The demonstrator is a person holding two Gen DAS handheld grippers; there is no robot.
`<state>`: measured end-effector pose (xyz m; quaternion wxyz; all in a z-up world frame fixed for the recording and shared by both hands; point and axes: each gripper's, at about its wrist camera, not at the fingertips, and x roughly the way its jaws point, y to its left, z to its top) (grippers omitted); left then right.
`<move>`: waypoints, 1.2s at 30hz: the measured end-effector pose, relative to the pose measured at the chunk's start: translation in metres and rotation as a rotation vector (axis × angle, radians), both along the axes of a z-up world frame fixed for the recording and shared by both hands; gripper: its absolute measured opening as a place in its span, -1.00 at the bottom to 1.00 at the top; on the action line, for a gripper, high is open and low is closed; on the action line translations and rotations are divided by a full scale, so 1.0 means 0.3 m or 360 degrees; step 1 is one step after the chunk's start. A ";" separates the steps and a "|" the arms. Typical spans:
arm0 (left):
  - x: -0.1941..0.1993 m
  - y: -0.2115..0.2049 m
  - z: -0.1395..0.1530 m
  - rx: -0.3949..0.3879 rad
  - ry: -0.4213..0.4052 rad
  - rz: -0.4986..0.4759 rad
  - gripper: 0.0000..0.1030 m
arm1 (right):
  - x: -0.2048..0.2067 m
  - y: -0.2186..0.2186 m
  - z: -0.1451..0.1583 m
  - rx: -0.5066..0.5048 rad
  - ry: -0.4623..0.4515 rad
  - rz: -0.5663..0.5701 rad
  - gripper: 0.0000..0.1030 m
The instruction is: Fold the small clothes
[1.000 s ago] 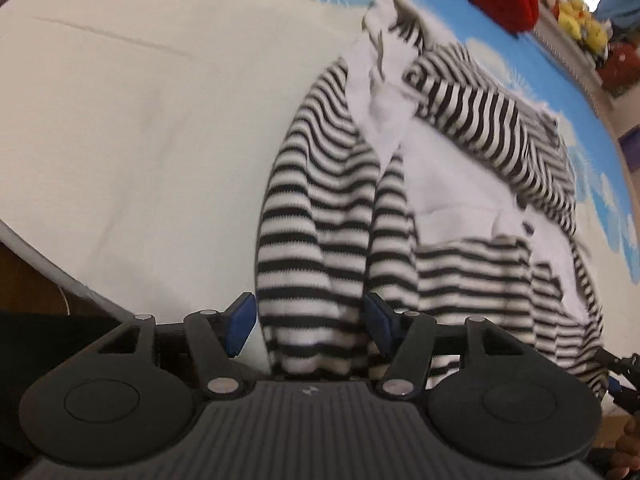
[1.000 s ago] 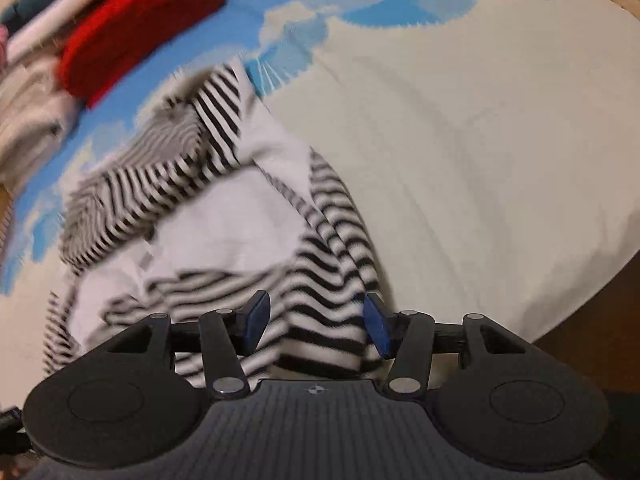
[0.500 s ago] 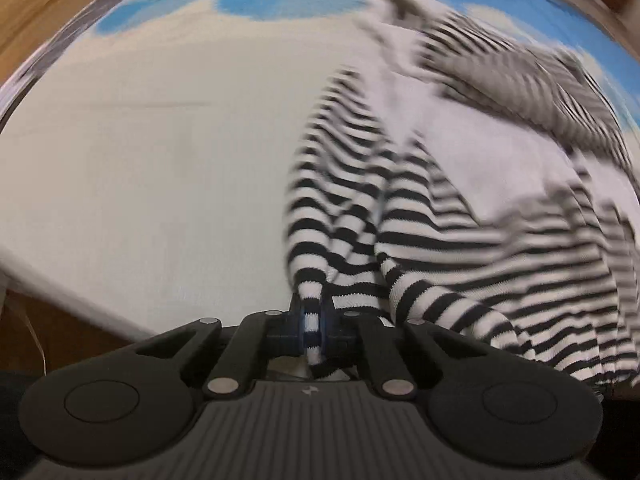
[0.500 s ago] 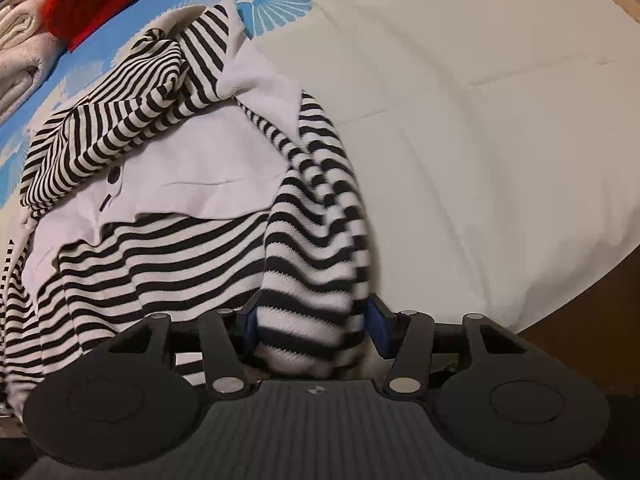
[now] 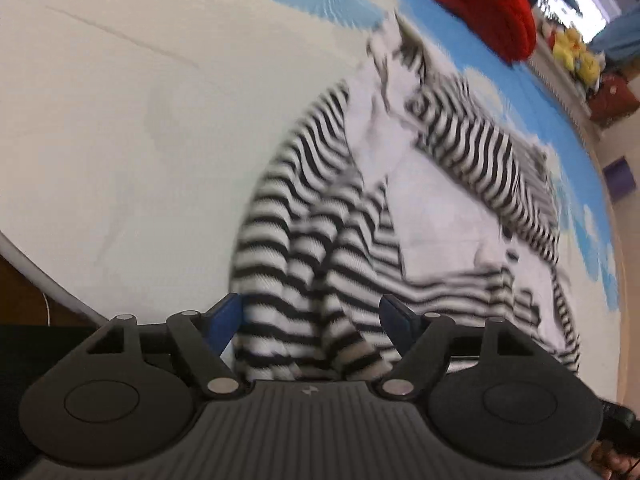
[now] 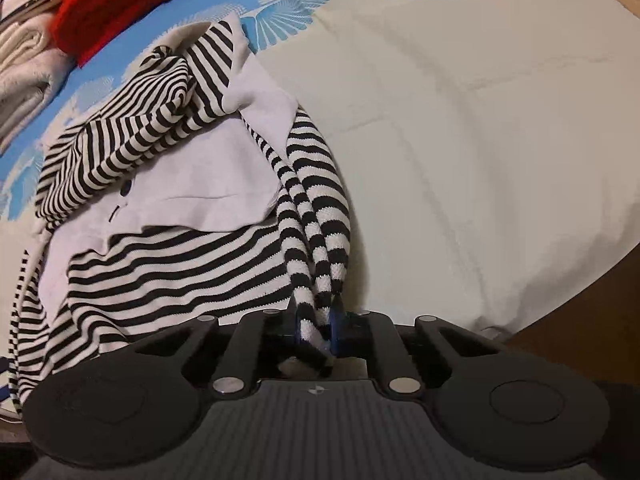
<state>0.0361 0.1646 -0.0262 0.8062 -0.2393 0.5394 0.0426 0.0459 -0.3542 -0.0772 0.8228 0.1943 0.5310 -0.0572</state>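
Observation:
A small black-and-white striped top with white panels [image 6: 168, 216] lies crumpled on a cream and blue cloth [image 6: 480, 120]. My right gripper [image 6: 316, 328] is shut on the bunched end of its striped sleeve [image 6: 320, 216] near the cloth's front edge. In the left wrist view the same top [image 5: 440, 208] is blurred. My left gripper [image 5: 312, 316] is open, its blue pads [image 5: 224, 316] either side of a striped fold [image 5: 304, 280] near the cloth's edge.
A red knitted item [image 6: 120, 4] and folded white towels [image 6: 24, 64] lie at the far edge of the cloth. Soft toys [image 5: 576, 56] stand on a ledge beyond. The cloth's front edge drops to a brown floor [image 6: 592, 296].
My left gripper was shut on a striped fold half a second ago and has opened. My right gripper, open around the sleeve end, has closed on it.

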 end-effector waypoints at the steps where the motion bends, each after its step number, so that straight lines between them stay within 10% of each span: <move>1: 0.004 -0.022 -0.011 0.0060 0.0036 -0.0026 0.54 | -0.002 -0.002 -0.003 0.0011 0.0009 -0.0004 -0.73; 4: 0.004 -0.085 -0.034 0.0320 0.0104 -0.0122 0.27 | -0.003 0.000 -0.023 0.0021 0.0054 0.0006 -0.54; 6: -0.001 -0.106 -0.024 0.0355 0.0064 -0.0196 -0.65 | -0.002 0.008 -0.032 -0.0007 0.0070 0.0027 -0.52; 7: -0.008 -0.107 -0.017 0.0346 0.0041 -0.0217 -0.75 | -0.002 0.012 -0.033 -0.0019 0.0070 0.0035 -0.52; 13: -0.034 -0.104 0.005 0.0349 -0.0021 -0.0161 -0.77 | -0.006 0.019 -0.025 -0.0043 0.0040 0.0058 -0.81; 21: -0.029 -0.052 -0.005 0.0210 0.0040 -0.0077 -0.24 | -0.009 0.019 -0.033 -0.0065 0.0050 0.0076 -0.73; 25: -0.022 -0.075 -0.017 0.0270 0.0042 -0.0153 -0.27 | 0.001 0.051 -0.045 -0.0151 0.0067 0.0125 -0.68; 27: -0.021 -0.085 -0.014 0.0297 0.0015 -0.0187 -0.79 | 0.000 0.067 -0.044 -0.0193 0.0060 0.0144 -0.71; 36: -0.038 -0.068 0.016 0.0233 -0.0018 -0.0113 -0.68 | -0.072 0.031 0.006 -0.0108 -0.0094 -0.0034 -0.90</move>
